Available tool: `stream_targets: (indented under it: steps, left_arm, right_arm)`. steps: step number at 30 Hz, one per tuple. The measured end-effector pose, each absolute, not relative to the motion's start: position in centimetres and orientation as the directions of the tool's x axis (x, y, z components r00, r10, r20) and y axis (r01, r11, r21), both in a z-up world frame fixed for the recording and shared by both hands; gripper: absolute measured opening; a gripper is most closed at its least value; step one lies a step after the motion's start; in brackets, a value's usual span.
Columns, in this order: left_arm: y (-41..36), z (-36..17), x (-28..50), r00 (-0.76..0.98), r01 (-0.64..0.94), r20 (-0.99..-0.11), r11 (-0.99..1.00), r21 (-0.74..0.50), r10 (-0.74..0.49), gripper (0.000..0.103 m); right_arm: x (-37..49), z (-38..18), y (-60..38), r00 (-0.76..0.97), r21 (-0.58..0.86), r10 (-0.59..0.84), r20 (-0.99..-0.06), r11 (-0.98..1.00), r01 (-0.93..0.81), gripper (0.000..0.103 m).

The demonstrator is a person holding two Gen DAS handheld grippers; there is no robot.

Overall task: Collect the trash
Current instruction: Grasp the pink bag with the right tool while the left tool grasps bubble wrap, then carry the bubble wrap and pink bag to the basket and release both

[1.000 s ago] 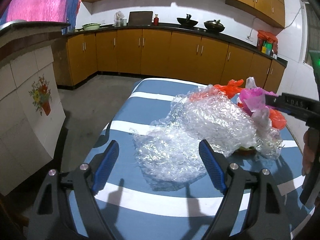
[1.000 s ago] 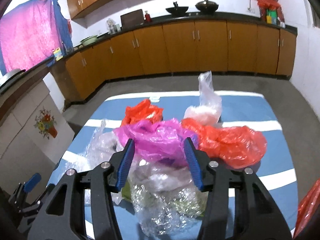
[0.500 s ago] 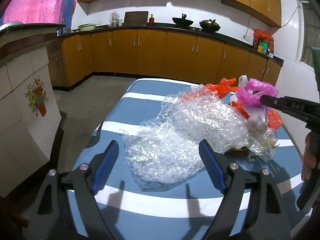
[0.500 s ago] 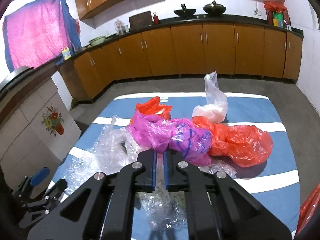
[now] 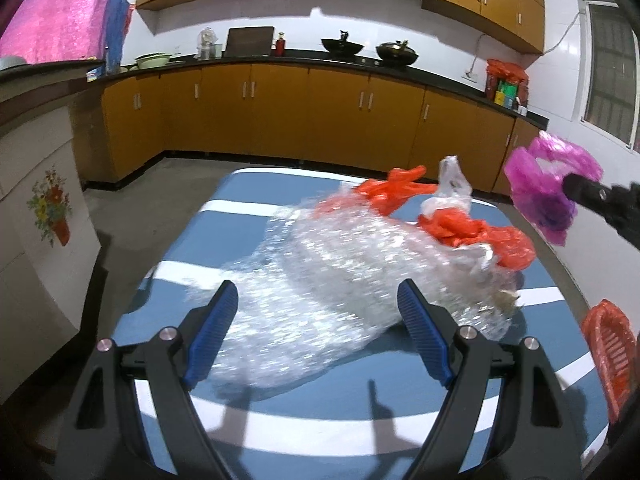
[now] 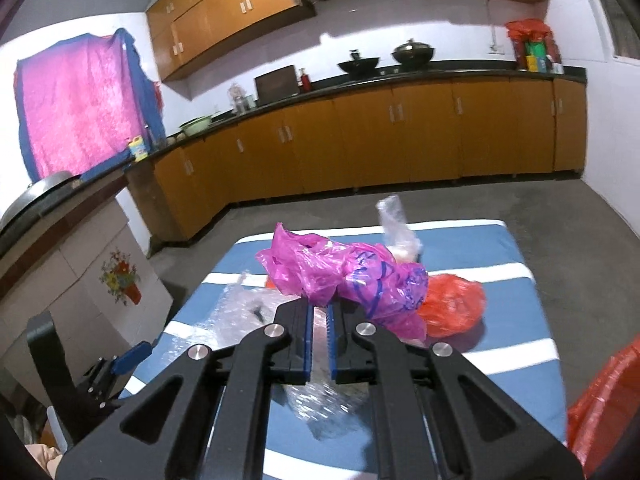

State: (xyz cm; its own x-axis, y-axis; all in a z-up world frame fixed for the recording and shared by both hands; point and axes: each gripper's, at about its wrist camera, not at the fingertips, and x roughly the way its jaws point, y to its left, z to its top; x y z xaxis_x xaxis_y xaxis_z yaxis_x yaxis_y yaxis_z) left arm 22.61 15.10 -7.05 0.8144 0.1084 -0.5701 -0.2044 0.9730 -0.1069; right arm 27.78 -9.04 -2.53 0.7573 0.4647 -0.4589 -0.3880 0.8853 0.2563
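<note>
My right gripper (image 6: 320, 312) is shut on a crumpled pink plastic bag (image 6: 344, 276) and holds it in the air above the table; the bag also shows in the left wrist view (image 5: 548, 184), high at the right. My left gripper (image 5: 316, 332) is open, just in front of a big wad of clear bubble wrap (image 5: 332, 276) lying on the blue-and-white striped table (image 5: 240, 200). Red plastic bags (image 5: 472, 232) and a clear plastic bag (image 5: 452, 184) lie behind the bubble wrap. A red bag also shows in the right wrist view (image 6: 452, 308).
A red basket or bag (image 5: 612, 352) sits at the table's right edge, also in the right wrist view (image 6: 604, 400). Wooden kitchen cabinets (image 5: 320, 120) line the back wall. A tiled counter (image 5: 36, 208) stands to the left, with grey floor between.
My right gripper closed on the pink bag and lifted it up off the pile. My left gripper moved closer to the bubble wrap and stayed open.
</note>
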Motion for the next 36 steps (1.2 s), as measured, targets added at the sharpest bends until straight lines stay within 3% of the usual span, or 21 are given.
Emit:
stream_targets:
  steps: [3,12,15,17,20,25,36]
  left_arm:
    - [13.6,-7.1,23.9,0.812,-0.180,-0.578,0.977,-0.111,0.084,0.079]
    - [10.4,-8.9,27.9,0.758,-0.160,-0.647,0.985,-0.063,0.082,0.059]
    - [11.0,-9.2,28.5,0.744,-0.175,-0.665,0.980,-0.093,0.070,0.046]
    - [11.6,-9.3,28.6,0.739,-0.175,-0.673,0.977,-0.123,0.048,0.027]
    - [12.6,-9.3,28.2,0.736,-0.165,-0.677,0.969,-0.186,-0.004,0.011]
    - [13.3,-8.9,26.6,0.750,-0.148,-0.661,0.963,-0.224,-0.038,0.005]
    - [13.5,-5.5,22.5,0.800,-0.080,-0.595,0.970,-0.228,-0.074,0.004]
  right_arm:
    - [27.8,-3.3,-10.7,0.765,0.272,0.435,-0.474,0.899,-0.343,0.006]
    - [27.4,-4.7,-13.1,0.763,0.291,0.396,-0.511,0.915,-0.280,0.006]
    - [27.2,-4.8,-13.5,0.762,0.290,0.390,-0.516,0.917,-0.273,0.006]
    - [27.0,-5.0,-13.6,0.764,0.290,0.388,-0.516,0.918,-0.270,0.006]
    - [26.7,-5.1,-13.9,0.765,0.298,0.391,-0.512,0.916,-0.268,0.006]
    - [26.0,-5.2,-14.2,0.765,0.300,0.398,-0.506,0.913,-0.277,0.006]
    - [24.0,-3.4,-15.0,0.786,0.294,0.395,-0.475,0.913,-0.282,0.006]
